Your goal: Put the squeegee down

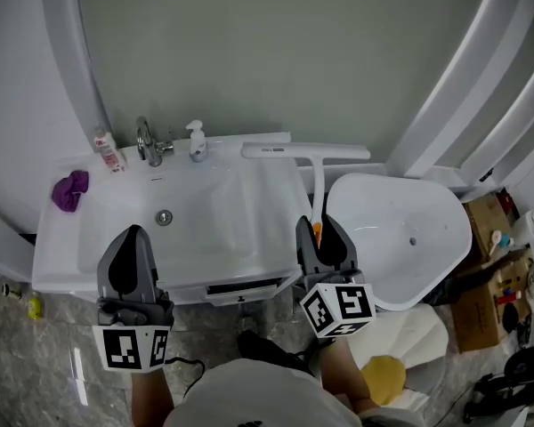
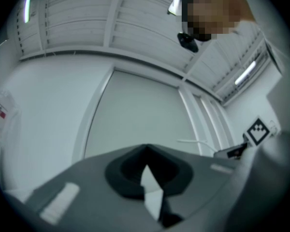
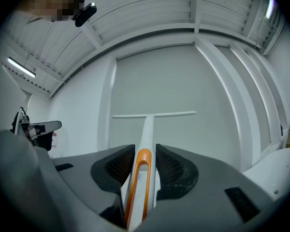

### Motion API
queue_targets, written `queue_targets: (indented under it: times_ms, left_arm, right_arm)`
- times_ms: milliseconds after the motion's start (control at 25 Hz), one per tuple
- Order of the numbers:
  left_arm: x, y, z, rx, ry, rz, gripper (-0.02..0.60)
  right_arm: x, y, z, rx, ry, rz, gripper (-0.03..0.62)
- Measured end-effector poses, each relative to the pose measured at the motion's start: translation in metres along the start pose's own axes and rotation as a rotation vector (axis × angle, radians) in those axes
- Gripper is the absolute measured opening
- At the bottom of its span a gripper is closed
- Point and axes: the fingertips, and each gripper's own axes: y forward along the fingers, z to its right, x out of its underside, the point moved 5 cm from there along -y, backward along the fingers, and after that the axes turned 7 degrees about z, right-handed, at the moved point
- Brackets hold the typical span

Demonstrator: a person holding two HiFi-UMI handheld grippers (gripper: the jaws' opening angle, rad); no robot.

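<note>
The squeegee (image 1: pixel 318 178) is white with an orange-trimmed handle, and its long blade (image 1: pixel 305 151) lies crosswise over the sink's back right corner. My right gripper (image 1: pixel 323 231) is shut on the handle and holds it level. In the right gripper view the handle (image 3: pixel 146 129) runs out between the pads to the blade (image 3: pixel 153 114), in front of a pale green wall. My left gripper (image 1: pixel 132 240) hangs over the front left of the sink, its fingers closed to a point with nothing in them. In the left gripper view it (image 2: pixel 146 167) points at the wall.
A white sink (image 1: pixel 89 247) has a chrome faucet (image 1: pixel 147 140), a soap dispenser (image 1: pixel 197 140), a small bottle (image 1: pixel 109 152) and a purple cloth (image 1: pixel 70 190). A white basin (image 1: pixel 400 229) stands to the right. Cardboard boxes (image 1: pixel 488 221) sit at far right.
</note>
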Motion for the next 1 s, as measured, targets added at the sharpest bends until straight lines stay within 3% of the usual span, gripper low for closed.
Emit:
queue_targets:
  times_ms: [640, 1000]
  left_arm:
    - [0.04, 0.087, 0.036, -0.011, 0.017, 0.001, 0.008]
    - [0.053, 0.103, 0.029, -0.024, 0.04, -0.021, 0.008]
  right_arm:
    - [0.026, 0.074, 0.068, -0.056, 0.039, -0.051, 0.133]
    - [0.052, 0.114, 0.073, -0.079, 0.048, -0.124, 0.133]
